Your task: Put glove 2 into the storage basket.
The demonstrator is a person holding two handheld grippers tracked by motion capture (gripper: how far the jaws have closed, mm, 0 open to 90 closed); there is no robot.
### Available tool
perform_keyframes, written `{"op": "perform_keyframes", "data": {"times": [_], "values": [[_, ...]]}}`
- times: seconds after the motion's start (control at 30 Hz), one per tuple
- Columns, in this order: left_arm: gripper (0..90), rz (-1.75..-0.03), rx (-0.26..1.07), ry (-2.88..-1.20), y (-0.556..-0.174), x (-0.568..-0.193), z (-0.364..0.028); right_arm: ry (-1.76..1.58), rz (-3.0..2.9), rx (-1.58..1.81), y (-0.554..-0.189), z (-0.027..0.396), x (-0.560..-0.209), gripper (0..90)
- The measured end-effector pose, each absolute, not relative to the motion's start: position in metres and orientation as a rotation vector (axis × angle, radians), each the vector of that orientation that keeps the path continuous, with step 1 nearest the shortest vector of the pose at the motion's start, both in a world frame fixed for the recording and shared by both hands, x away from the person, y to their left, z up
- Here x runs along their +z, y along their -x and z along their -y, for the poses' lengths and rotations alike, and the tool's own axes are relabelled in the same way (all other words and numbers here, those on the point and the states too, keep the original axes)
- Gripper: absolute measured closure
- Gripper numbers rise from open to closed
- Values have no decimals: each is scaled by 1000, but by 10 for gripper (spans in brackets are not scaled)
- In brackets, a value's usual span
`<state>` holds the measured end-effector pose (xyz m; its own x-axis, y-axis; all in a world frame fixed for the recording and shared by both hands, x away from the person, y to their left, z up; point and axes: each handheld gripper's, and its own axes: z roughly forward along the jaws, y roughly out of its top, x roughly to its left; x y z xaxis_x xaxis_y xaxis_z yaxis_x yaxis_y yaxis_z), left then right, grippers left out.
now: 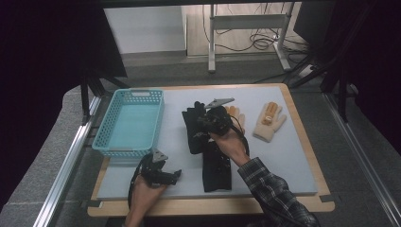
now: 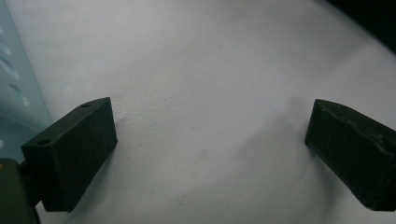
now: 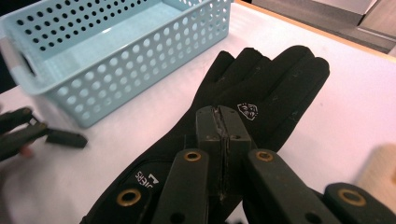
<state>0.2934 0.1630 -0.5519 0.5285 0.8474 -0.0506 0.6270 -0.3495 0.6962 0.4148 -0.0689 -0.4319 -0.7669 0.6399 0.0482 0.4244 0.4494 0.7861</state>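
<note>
Gripping black glove [image 3: 261,88] at mid-table, right gripper [image 3: 223,122] pinched tight on its fabric; left gripper [image 2: 210,140] wide, empty, near front edge. Soft, limp, light; best pinched at cuff.

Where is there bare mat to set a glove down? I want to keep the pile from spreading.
Free: the near right corner of the mat, right of the black gloves and below the cream glove; also the strip between the basket and the black gloves. The basket itself is empty. Crowded: the middle, under the right gripper.
</note>
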Motion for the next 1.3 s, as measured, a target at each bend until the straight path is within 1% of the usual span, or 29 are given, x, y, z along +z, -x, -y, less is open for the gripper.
{"op": "perform_keyframes", "data": {"times": [0.3, 0.6, 0.8, 0.87, 0.97, 1.17, 1.3], "values": [[23, -1195, 421, -2089, -293, -552, -163, -977, -2419, 1274, -376, 108, -429, 877], [23, -1198, 417, -2089, -293, -552, -163, -1002, -2388, 1249, -336, 130, -433, 877], [23, -1198, 420, -2087, -293, -552, -162, -1066, -2342, 1299, -317, 143, -440, 877], [23, -1199, 420, -2086, -293, -552, -162, -1070, -2338, 1306, -315, 144, -441, 876], [23, -1197, 421, -2089, -293, -552, -163, -1109, -2314, 1320, -310, 145, -452, 876], [23, -1199, 421, -2086, -293, -552, -162, -1147, -2307, 1293, -313, 141, -475, 875], [23, -1198, 422, -2088, -293, -552, -162, -1155, -2341, 1241, -311, 139, -491, 844]]}}
